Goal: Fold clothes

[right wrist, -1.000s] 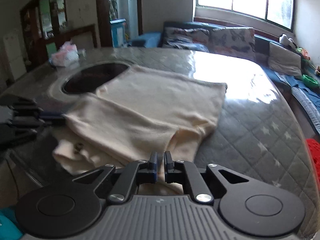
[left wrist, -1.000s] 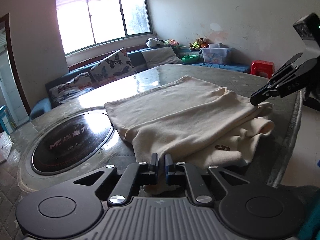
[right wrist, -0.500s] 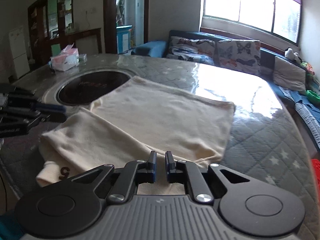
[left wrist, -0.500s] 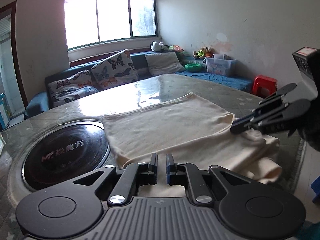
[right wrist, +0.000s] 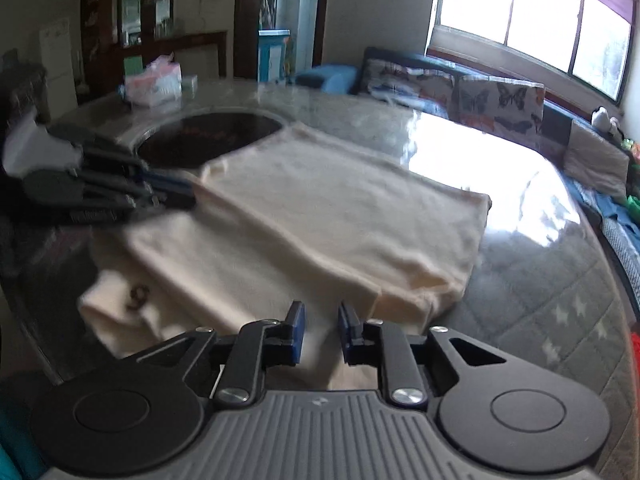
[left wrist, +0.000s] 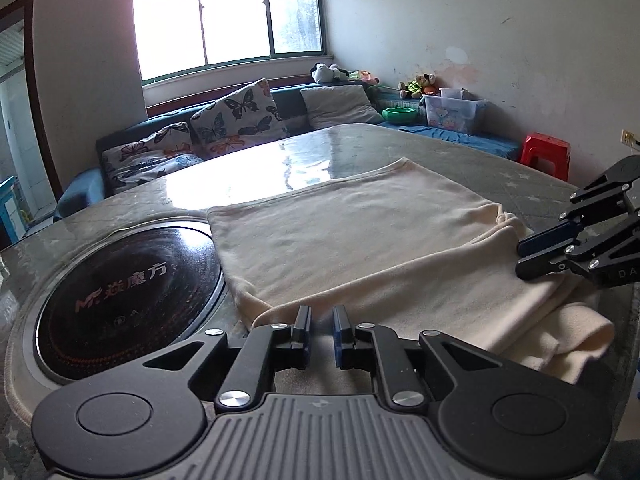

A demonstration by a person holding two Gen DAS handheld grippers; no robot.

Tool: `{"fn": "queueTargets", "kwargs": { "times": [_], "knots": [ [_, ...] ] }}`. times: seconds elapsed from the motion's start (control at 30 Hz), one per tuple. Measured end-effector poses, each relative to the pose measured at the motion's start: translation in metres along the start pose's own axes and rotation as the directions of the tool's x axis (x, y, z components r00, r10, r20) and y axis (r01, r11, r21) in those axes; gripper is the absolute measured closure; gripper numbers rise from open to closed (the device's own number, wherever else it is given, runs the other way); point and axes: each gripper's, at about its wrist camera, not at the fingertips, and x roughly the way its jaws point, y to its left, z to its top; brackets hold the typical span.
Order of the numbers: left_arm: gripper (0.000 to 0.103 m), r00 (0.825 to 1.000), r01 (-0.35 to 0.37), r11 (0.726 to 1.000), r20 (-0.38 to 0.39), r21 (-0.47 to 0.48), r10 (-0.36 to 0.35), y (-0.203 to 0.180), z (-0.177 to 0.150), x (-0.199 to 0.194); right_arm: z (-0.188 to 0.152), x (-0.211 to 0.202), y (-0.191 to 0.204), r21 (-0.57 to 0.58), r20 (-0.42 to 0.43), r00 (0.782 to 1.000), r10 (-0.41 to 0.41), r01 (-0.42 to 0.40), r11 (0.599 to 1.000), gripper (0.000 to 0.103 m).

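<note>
On the table (left wrist: 248,168), toward its near edge, lies the cream garment (left wrist: 360,232), partly folded: a long fold ridge runs across its middle, w/ a flat single layer beyond and bunched layers at the near edge. Garment's far-left corner overlaps the rim of the round black hob (left wrist: 128,280) set into the table; hob shows printed characters.

Left gripper (left wrist: 321,326) sits low over the garment's near-left edge, jaws apart w/ a narrow gap, cloth visible past the tips; nothing pinched that can be seen. From the right wrist view the same gripper (right wrist: 176,192) is blurred, at the garment's left end by the hob.

Right gripper (right wrist: 321,330) hovers over the near-right part of the garment (right wrist: 340,224), jaws spread a bit wider, cream cloth showing through the gap, not clamped. In the left wrist view its tips (left wrist: 528,258) rest at or just above the fold ridge near the right end; contact can't be told.

A dark mark on a folded flap (right wrist: 138,294) shows near the table's front edge. A tissue pack (right wrist: 154,84) sits at the far-left edge. Beyond the table: sofa w/ butterfly cushions (left wrist: 240,120), red stool (left wrist: 546,154), clear bin (left wrist: 454,112).
</note>
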Motion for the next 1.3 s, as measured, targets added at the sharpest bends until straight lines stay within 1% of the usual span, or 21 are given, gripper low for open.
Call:
{"fn": "queueTargets", "kwargs": {
  "times": [0.17,0.2,0.3,0.4,0.47,0.5,0.53,0.6,0.7,0.77,0.8,0.87,0.9,0.93,0.97,1.03,1.07,1.1,1.2,1.23,1.3],
  "knots": [
    [0.089,0.999,0.033,0.997,0.023,0.063,-0.034,-0.013,-0.004,-0.024,-0.003,-0.006,0.003,-0.002,0.002,1.000,0.006,-0.006,1.000,0.084],
    [0.086,0.999,0.040,0.996,0.025,0.075,-0.042,-0.015,-0.006,-0.028,-0.005,-0.004,0.004,-0.006,-0.007,1.000,0.005,-0.005,1.000,0.081],
    [0.072,0.998,0.050,0.994,0.025,0.102,-0.053,-0.020,-0.014,-0.042,-0.009,-0.004,0.004,-0.006,-0.017,1.000,0.005,-0.005,1.000,0.080],
    [0.070,0.998,0.058,0.988,0.029,0.146,-0.063,-0.023,-0.022,-0.057,-0.010,-0.010,0.002,-0.001,-0.006,1.000,0.005,-0.005,1.000,0.079],
    [0.064,0.997,0.064,0.977,0.030,0.203,-0.071,-0.027,-0.028,-0.066,-0.009,-0.017,0.001,-0.008,0.000,1.000,0.000,0.000,1.000,0.077],
    [0.059,0.997,0.064,0.971,0.032,0.231,-0.074,-0.030,-0.031,-0.068,-0.010,-0.020,0.000,-0.013,0.001,1.000,-0.004,0.004,1.000,0.074],
    [0.058,0.996,0.066,0.964,0.033,0.258,-0.077,-0.033,-0.033,-0.070,-0.010,-0.022,0.000,-0.018,-0.001,1.000,-0.008,0.008,1.000,0.073],
    [0.058,0.995,0.076,0.951,0.031,0.301,-0.090,-0.040,-0.037,-0.071,-0.010,-0.026,-0.002,-0.026,-0.004,1.000,-0.017,0.017,1.000,0.072],
    [0.058,0.993,0.090,0.926,0.033,0.367,-0.110,-0.054,-0.042,-0.066,-0.010,-0.031,-0.003,-0.041,-0.005,1.000,-0.023,0.022,0.999,0.068],
    [0.058,0.993,0.082,0.911,0.040,0.405,-0.108,-0.061,-0.045,-0.061,-0.010,-0.034,-0.004,-0.050,-0.005,1.000,-0.026,0.025,0.998,0.067],
    [0.058,0.993,0.076,0.908,0.047,0.412,-0.104,-0.063,-0.046,-0.058,-0.011,-0.036,-0.004,-0.058,-0.007,1.000,-0.026,0.025,0.998,0.067],
    [0.059,0.992,0.076,0.909,0.056,0.410,-0.109,-0.063,-0.045,-0.055,-0.012,-0.039,-0.003,-0.085,-0.012,1.000,-0.020,0.019,0.996,0.061],
    [0.066,0.991,0.082,0.911,0.059,0.404,-0.116,-0.063,-0.045,-0.054,-0.014,-0.041,-0.002,-0.101,-0.017,1.000,-0.018,0.016,0.995,0.058],
    [0.075,0.990,0.091,0.913,0.060,0.397,-0.125,-0.062,-0.044,-0.053,-0.015,-0.042,0.000,-0.115,-0.021,1.000,-0.013,0.011,0.993,0.057],
    [0.080,0.989,0.099,0.915,0.060,0.391,-0.133,-0.061,-0.042,-0.053,-0.016,-0.044,0.001,-0.130,-0.025,1.000,-0.008,0.005,0.992,0.057],
    [0.094,0.989,0.107,0.923,0.060,0.369,-0.138,-0.058,-0.039,-0.051,-0.019,-0.047,0.004,-0.158,-0.034,0.999,0.003,-0.008,0.987,0.055],
    [0.096,0.988,0.109,0.929,0.060,0.353,-0.139,-0.056,-0.036,-0.050,-0.021,-0.048,0.006,-0.173,-0.040,0.999,0.010,-0.017,0.985,0.053],
    [0.097,0.988,0.112,0.936,0.060,0.333,-0.140,-0.053,-0.033,-0.049,-0.023,-0.049,0.008,-0.189,-0.046,0.999,0.014,-0.022,0.982,0.048],
    [0.099,0.988,0.123,0.954,0.057,0.275,-0.144,-0.043,-0.025,-0.047,-0.028,-0.050,0.016,-0.244,-0.070,0.997,0.029,-0.046,0.969,0.047],
    [0.099,0.988,0.128,0.954,0.053,0.270,-0.147,-0.040,-0.024,-0.048,-0.030,-0.051,0.018,-0.263,-0.077,0.997,0.032,-0.051,0.963,0.047],
    [0.095,0.987,0.136,0.945,0.039,0.297,-0.155,-0.038,-0.028,-0.051,-0.033,-0.051,0.023,-0.289,-0.089,0.996,0.029,-0.054,0.956,0.047]
  ]
}}
